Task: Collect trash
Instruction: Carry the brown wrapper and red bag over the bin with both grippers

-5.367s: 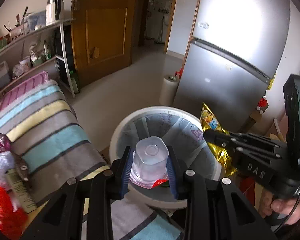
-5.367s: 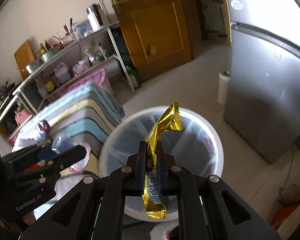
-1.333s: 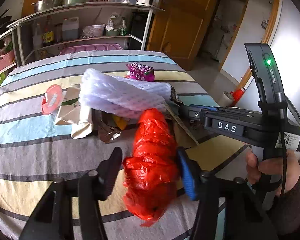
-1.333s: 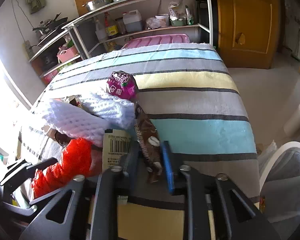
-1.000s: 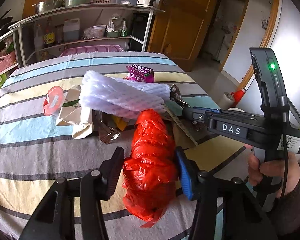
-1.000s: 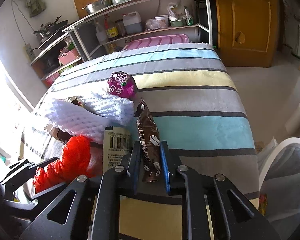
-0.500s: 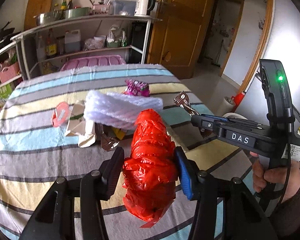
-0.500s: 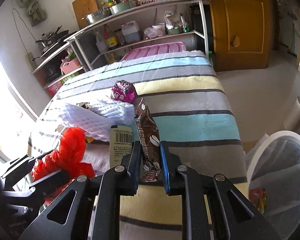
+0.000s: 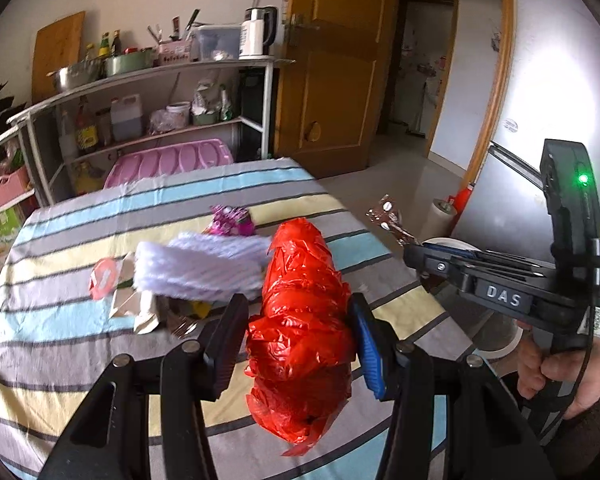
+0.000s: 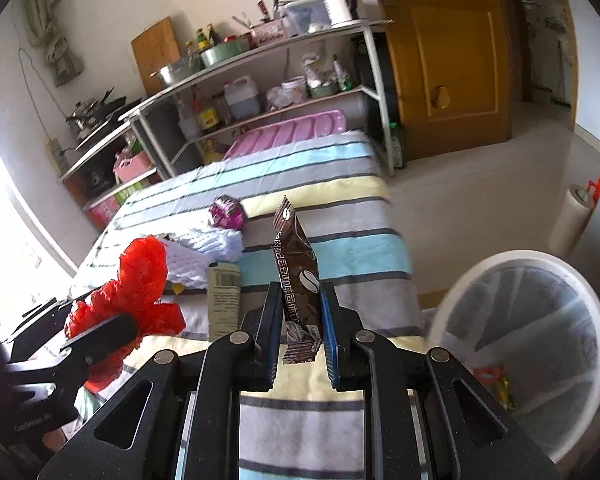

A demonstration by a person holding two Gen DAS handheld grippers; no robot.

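Observation:
My left gripper (image 9: 296, 344) is shut on a crumpled red plastic bag (image 9: 300, 320) and holds it above the striped table (image 9: 60, 360). My right gripper (image 10: 299, 328) is shut on a brown coffee sachet (image 10: 296, 272), held upright above the table edge; the sachet also shows in the left wrist view (image 9: 392, 224). The white trash bin (image 10: 532, 344) stands on the floor to the right of the table, with some scraps inside. More trash stays on the table: white foam netting (image 9: 204, 264), a purple wrapper (image 9: 232, 220), a beige barcoded packet (image 10: 224, 300).
A metal shelf rack (image 9: 140, 120) with bottles and pots stands behind the table, with a pink lid (image 9: 168, 162) leaning at it. A wooden door (image 9: 336, 64), a fridge (image 9: 540, 120) and a paper roll (image 10: 572, 220) are to the right.
Both grippers have lifted their loads off the table and swung right, toward the bin. The bin now shows larger in the right wrist view.

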